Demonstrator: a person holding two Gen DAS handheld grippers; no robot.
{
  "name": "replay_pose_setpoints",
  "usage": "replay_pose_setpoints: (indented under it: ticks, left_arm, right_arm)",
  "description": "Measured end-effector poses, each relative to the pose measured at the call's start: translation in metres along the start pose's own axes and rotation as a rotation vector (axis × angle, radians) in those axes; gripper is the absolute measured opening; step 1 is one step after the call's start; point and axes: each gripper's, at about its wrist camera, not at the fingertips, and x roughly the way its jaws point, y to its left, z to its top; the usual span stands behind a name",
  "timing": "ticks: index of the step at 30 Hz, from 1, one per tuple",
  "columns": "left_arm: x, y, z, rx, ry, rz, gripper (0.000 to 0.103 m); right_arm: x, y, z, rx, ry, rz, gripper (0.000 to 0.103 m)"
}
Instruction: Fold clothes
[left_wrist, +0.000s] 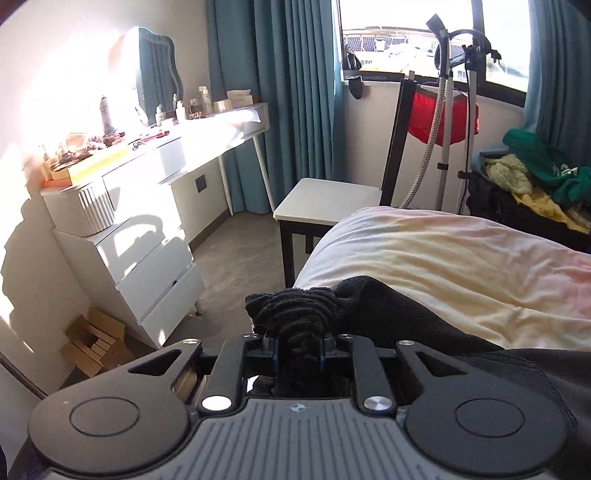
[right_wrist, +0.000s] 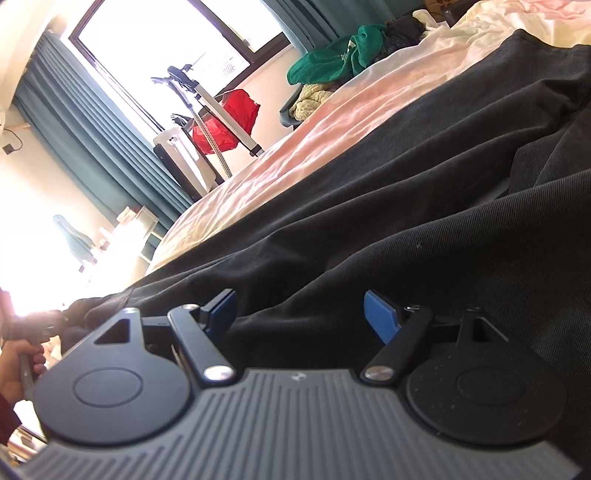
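Observation:
A black garment (left_wrist: 399, 314) lies on the bed's pale sheet (left_wrist: 443, 251). My left gripper (left_wrist: 298, 345) is shut on its bunched ribbed edge (left_wrist: 291, 310), at the bed's near left corner. In the right wrist view the same black garment (right_wrist: 388, 206) spreads wide across the sheet (right_wrist: 314, 125). My right gripper (right_wrist: 301, 314) stands open just above the cloth, its blue pads (right_wrist: 382, 314) apart with a low fold of fabric between them, not pinched. A person's hand (right_wrist: 18, 363) holding the other gripper shows at the far left.
A white-seated chair (left_wrist: 328, 201) stands by the bed's far left corner, a garment steamer stand (left_wrist: 448, 110) behind it. A white dresser (left_wrist: 140, 266) and vanity desk (left_wrist: 207, 147) line the left wall. A pile of green and yellow clothes (left_wrist: 535, 173) lies at the far right.

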Motion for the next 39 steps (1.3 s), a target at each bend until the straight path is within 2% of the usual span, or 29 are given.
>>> replay_pose_setpoints:
  ticks: [6, 8, 9, 11, 15, 19, 21, 24, 29, 31, 35, 39]
  left_arm:
    - [0.051, -0.011, -0.023, 0.023, 0.088, 0.047, 0.026]
    - [0.053, -0.011, -0.031, 0.030, 0.088, 0.043, 0.037]
    - [0.051, -0.010, -0.031, 0.029, 0.096, 0.042, 0.039]
    - [0.037, -0.003, -0.030, -0.009, 0.107, 0.030, 0.053]
    - [-0.012, 0.014, -0.030, -0.079, 0.096, -0.052, 0.067]
    - [-0.093, 0.031, -0.033, -0.173, 0.010, -0.140, 0.081]
    - [-0.132, 0.038, -0.046, -0.235, -0.023, -0.172, 0.082]
    - [-0.185, 0.039, -0.080, -0.295, -0.066, -0.161, 0.082]
    - [-0.240, 0.024, -0.143, -0.246, -0.061, -0.176, 0.082]
    - [-0.257, 0.023, -0.168, -0.257, -0.062, -0.204, 0.082]
    - [-0.268, 0.026, -0.205, -0.258, -0.034, -0.213, 0.082]
    - [-0.270, 0.043, -0.229, -0.322, -0.011, -0.237, 0.082]
  right_arm:
    - [0.003, 0.000, 0.001, -0.028, -0.015, -0.036, 0.079]
    - [0.008, -0.002, 0.003, -0.036, -0.015, -0.051, 0.079]
    - [0.011, -0.002, 0.004, -0.040, -0.015, -0.057, 0.079]
    - [0.014, -0.003, 0.007, -0.048, -0.015, -0.064, 0.078]
    - [0.008, -0.004, 0.016, -0.048, -0.033, -0.084, 0.078]
    - [-0.012, -0.005, 0.029, -0.040, -0.064, -0.084, 0.078]
    - [-0.026, -0.008, 0.037, -0.010, -0.073, -0.068, 0.078]
    - [-0.049, -0.019, 0.054, 0.056, -0.081, -0.032, 0.078]
    - [-0.094, -0.057, 0.085, 0.211, -0.076, -0.010, 0.079]
    - [-0.112, -0.084, 0.101, 0.268, -0.086, -0.040, 0.079]
    - [-0.151, -0.139, 0.115, 0.350, -0.209, -0.185, 0.079]
    - [-0.172, -0.184, 0.105, 0.392, -0.295, -0.288, 0.078]
